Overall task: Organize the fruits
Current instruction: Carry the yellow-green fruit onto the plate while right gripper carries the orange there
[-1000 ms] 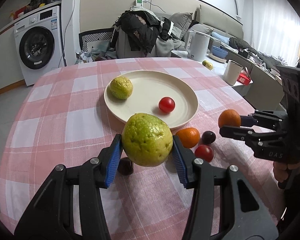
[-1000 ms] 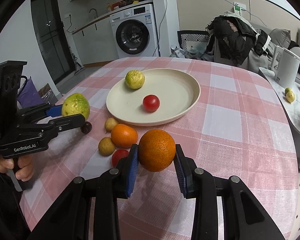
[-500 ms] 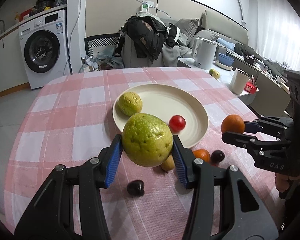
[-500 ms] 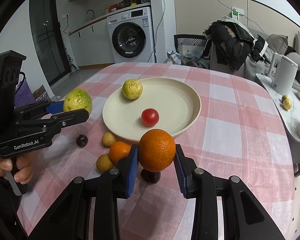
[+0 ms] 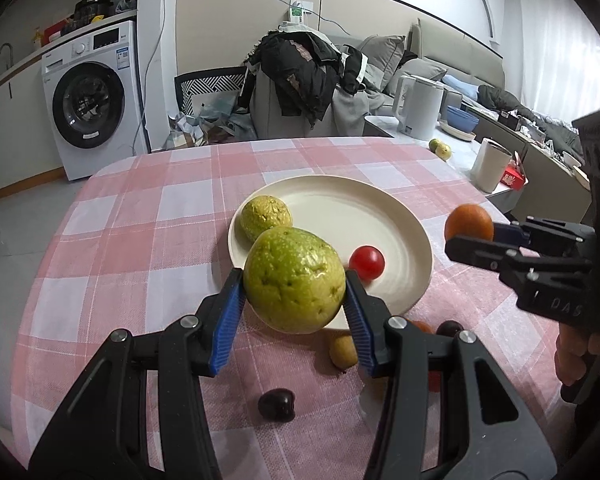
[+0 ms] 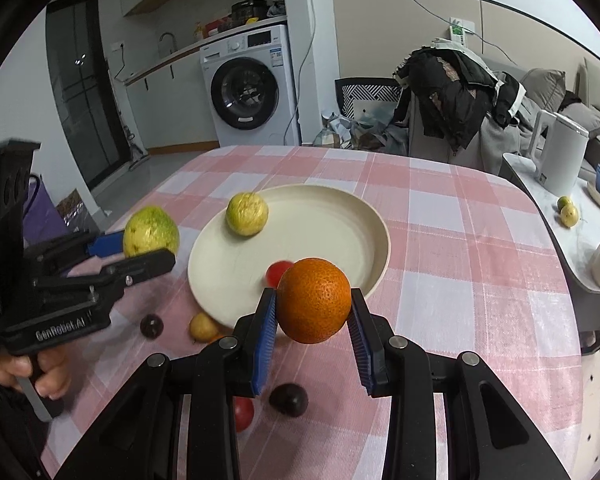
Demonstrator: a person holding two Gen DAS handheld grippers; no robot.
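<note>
Holding: L gripper [image 5: 294,300] w/ guava [image 5: 295,279] | R gripper [image 6: 313,322] w/ orange [image 6: 315,306] | plate [image 5: 396,216]: small guava [image 5: 265,217] + tomato [image 5: 366,262]

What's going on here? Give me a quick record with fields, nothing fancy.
left gripper: shut on guava, held above the plate's near rim
right gripper: shut on orange, held above the table
plate: holds a smaller guava and a tomato
tablecloth: pink check, small loose fruits near the plate
</note>
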